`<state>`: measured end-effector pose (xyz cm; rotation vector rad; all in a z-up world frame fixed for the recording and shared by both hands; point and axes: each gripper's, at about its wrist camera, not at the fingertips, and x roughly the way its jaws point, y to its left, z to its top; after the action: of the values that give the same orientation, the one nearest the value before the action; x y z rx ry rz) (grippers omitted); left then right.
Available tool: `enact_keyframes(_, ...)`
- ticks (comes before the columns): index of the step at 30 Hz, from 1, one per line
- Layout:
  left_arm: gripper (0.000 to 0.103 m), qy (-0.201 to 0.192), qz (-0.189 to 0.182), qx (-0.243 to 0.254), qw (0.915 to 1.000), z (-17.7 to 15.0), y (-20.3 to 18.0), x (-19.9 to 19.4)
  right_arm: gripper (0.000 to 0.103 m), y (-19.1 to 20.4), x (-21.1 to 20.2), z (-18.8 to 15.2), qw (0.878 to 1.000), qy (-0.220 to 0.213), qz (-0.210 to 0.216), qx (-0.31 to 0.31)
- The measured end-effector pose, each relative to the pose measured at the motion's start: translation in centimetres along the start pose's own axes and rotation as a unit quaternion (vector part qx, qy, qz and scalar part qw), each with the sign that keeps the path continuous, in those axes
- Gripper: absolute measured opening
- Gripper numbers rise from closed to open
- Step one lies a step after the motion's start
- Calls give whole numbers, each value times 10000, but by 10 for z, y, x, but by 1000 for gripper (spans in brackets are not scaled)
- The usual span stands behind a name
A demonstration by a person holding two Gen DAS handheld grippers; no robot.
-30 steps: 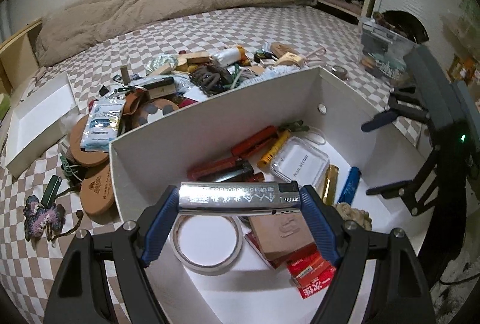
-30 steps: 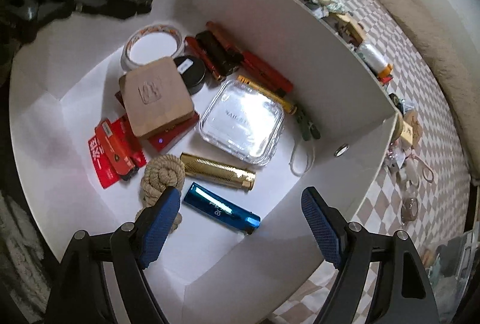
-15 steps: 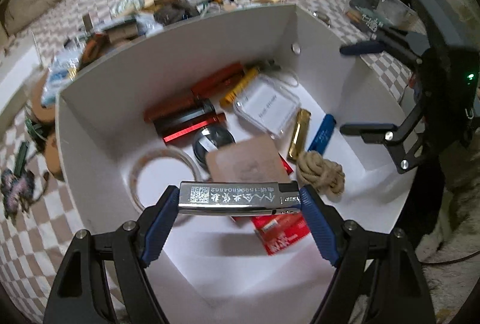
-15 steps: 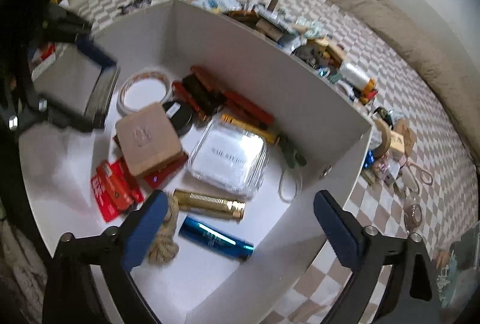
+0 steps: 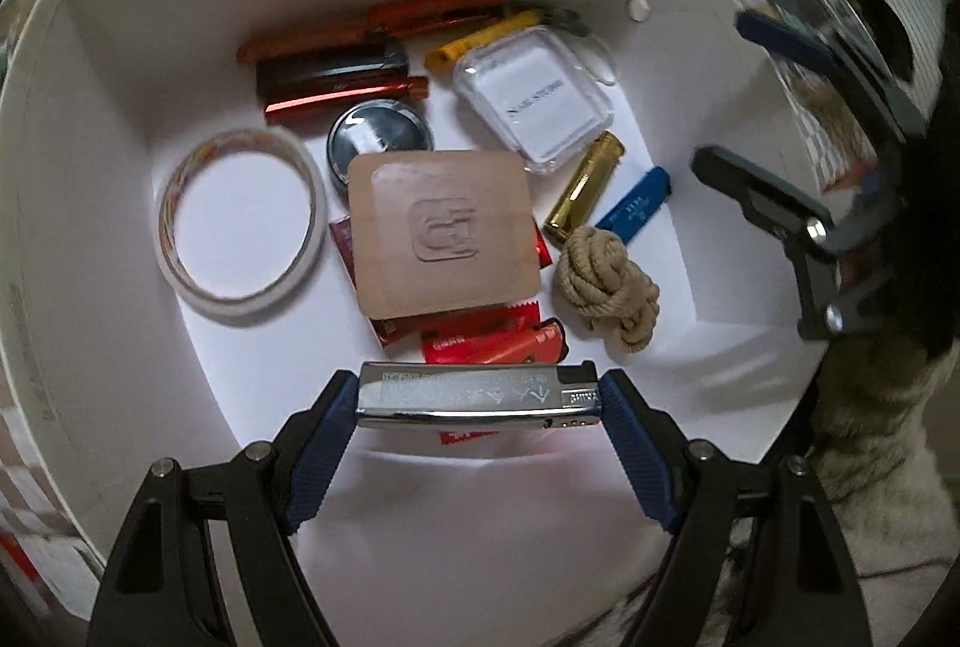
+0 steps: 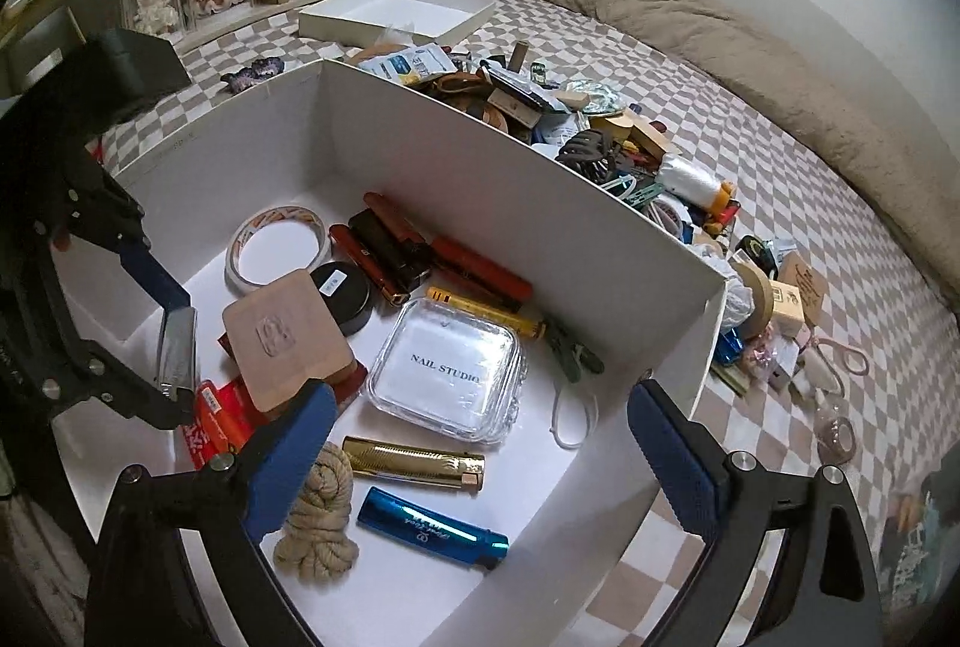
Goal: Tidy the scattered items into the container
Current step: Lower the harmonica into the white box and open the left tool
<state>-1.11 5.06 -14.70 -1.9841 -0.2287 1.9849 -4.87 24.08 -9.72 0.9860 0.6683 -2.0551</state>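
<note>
A silver lighter (image 5: 480, 395) lies crosswise between the blue pads of my left gripper (image 5: 480, 398), low inside the white box (image 5: 120, 47). The jaws are opening, and both pads still touch the lighter's ends. Below it lie red packets (image 5: 492, 341), a tan square compact (image 5: 441, 233), a tape roll (image 5: 240, 221) and a rope knot (image 5: 606, 287). The right wrist view shows the same lighter (image 6: 177, 347) in the left gripper (image 6: 162, 341) at the box's left side. My right gripper (image 6: 480, 395) is open and holds nothing, above the box's near right corner.
A clear case (image 6: 450, 371), a gold lighter (image 6: 414, 458) and a blue lighter (image 6: 432, 527) lie on the box floor. Beyond the far wall (image 6: 480, 179) a heap of scattered items (image 6: 600, 137) covers the checked bedcover. A white tray (image 6: 396, 11) and a shelf stand further back.
My left gripper has tipped downward and sunk into the box with the silver lighter. My right gripper's jaws have spread wider and its view has lifted toward the bed.
</note>
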Motion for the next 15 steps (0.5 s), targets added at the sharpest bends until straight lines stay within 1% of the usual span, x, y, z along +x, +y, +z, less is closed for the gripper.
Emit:
enact_keyframes(1,96,-38,-3,-107,9999,1,2,-1,98,0,0,0,10000,-18,5,7)
enact_keyframes(2,100,-75,-2,-196,9998,1,4,-1,98,0,0,0,10000,-32,18,19)
enact_keyframes(3,101,-99,-34,-266,9996,1,5,-2,98,0,0,-1,10000,-45,30,33)
enact_keyframes(6,101,-139,-61,-308,9994,2,3,-5,98,0,-1,-1,9999,-86,33,88)
enact_keyframes(15,101,-233,-79,-111,9996,1,-3,-14,98,2,-1,-2,9999,-74,17,143)
